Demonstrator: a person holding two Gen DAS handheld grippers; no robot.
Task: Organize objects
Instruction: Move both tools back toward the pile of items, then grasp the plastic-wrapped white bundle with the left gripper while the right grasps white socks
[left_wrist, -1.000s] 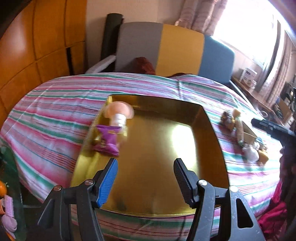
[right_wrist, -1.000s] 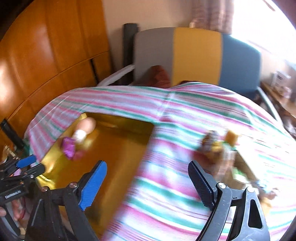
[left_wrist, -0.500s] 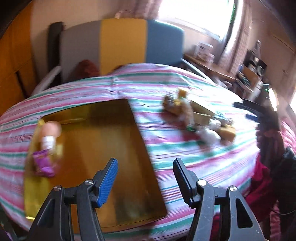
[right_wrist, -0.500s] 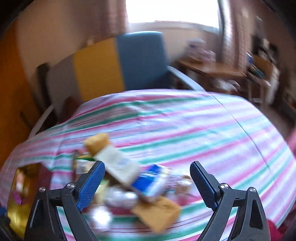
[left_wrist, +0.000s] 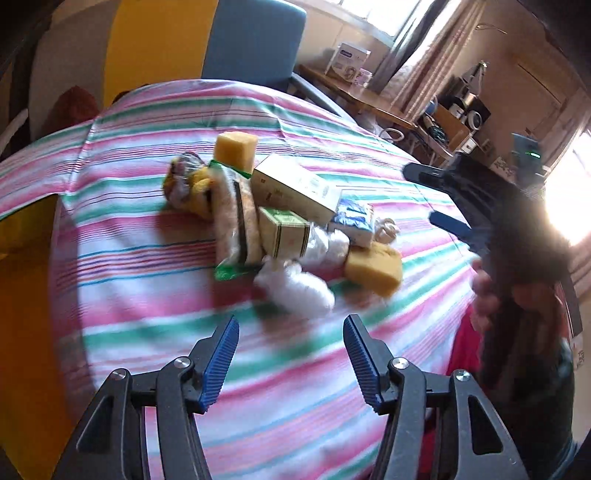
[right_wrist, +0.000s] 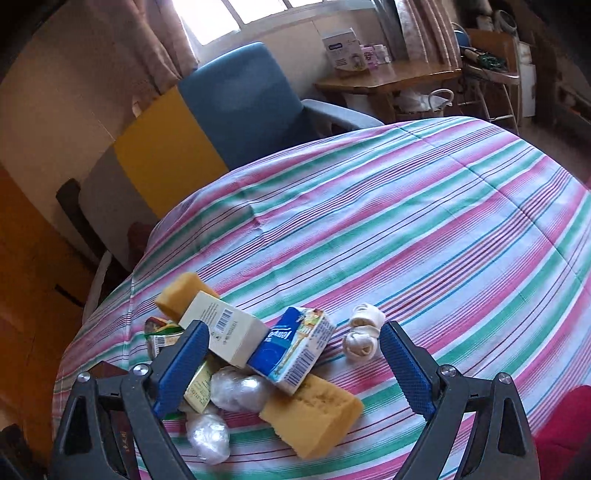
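A pile of small items lies on the striped tablecloth (left_wrist: 147, 288): two yellow sponges (left_wrist: 375, 267), a cream box (left_wrist: 295, 188), a green-printed box (left_wrist: 284, 230), a blue carton (left_wrist: 352, 218), bagged snacks (left_wrist: 236, 225) and plastic-wrapped lumps (left_wrist: 299, 288). My left gripper (left_wrist: 291, 325) hovers short of the pile, its jaws closing with nothing between them. My right gripper (right_wrist: 295, 328) stands open just above the pile, with the blue carton (right_wrist: 295, 347) framed between its fingers and no pad touching it. The right gripper (left_wrist: 436, 199) also shows at the pile's right side, held by a hand (left_wrist: 484, 295).
A gold tray (left_wrist: 22, 258) lies at the left edge of the cloth. White knotted rolls (right_wrist: 364, 334) sit just right of the pile. A grey, yellow and blue chair (right_wrist: 221, 122) stands behind the table, with a wooden desk (right_wrist: 388, 77) beyond.
Both views have swung right, from the gold tray to the pile of items. The right gripper has come down over the pile. The left jaws have narrowed a little.
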